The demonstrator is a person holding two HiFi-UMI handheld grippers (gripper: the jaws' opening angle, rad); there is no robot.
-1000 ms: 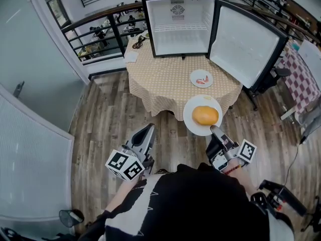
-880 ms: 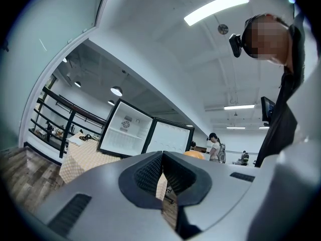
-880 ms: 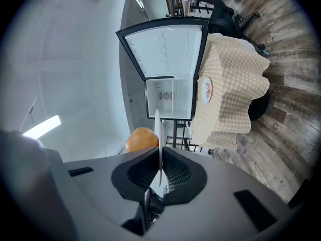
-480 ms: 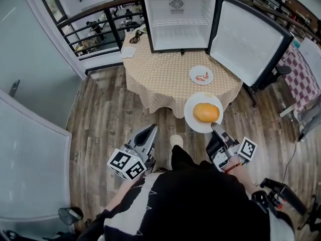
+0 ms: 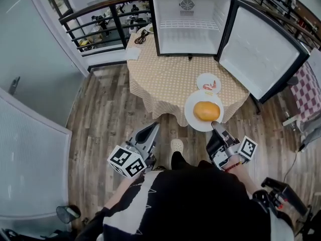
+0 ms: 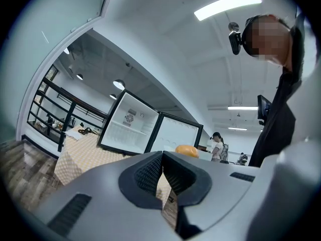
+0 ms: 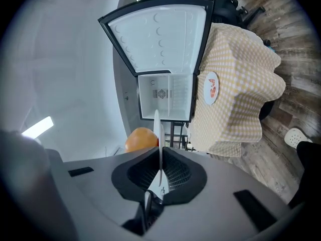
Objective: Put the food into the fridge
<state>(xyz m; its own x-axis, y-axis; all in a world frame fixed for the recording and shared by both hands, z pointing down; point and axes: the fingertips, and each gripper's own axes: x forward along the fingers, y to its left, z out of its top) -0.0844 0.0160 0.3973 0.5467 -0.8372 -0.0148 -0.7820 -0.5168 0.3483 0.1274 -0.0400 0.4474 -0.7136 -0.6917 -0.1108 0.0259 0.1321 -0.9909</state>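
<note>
In front of the table (image 5: pixel 165 79), off its near left side, the left gripper (image 5: pixel 152 130) hangs over the wooden floor (image 5: pixel 110 114) with its jaws pressed together and nothing between them. At the table's far edge stands the fridge (image 5: pixel 188 21), its door (image 5: pixel 258 54) swung wide to the right. Near the table's right edge lies a small plate (image 5: pixel 208 83) of red food. At the table's near right corner, the right gripper (image 5: pixel 216 128) pinches the rim of a big white plate (image 5: pixel 190 116) carrying a round orange food (image 5: pixel 206 111).
</note>
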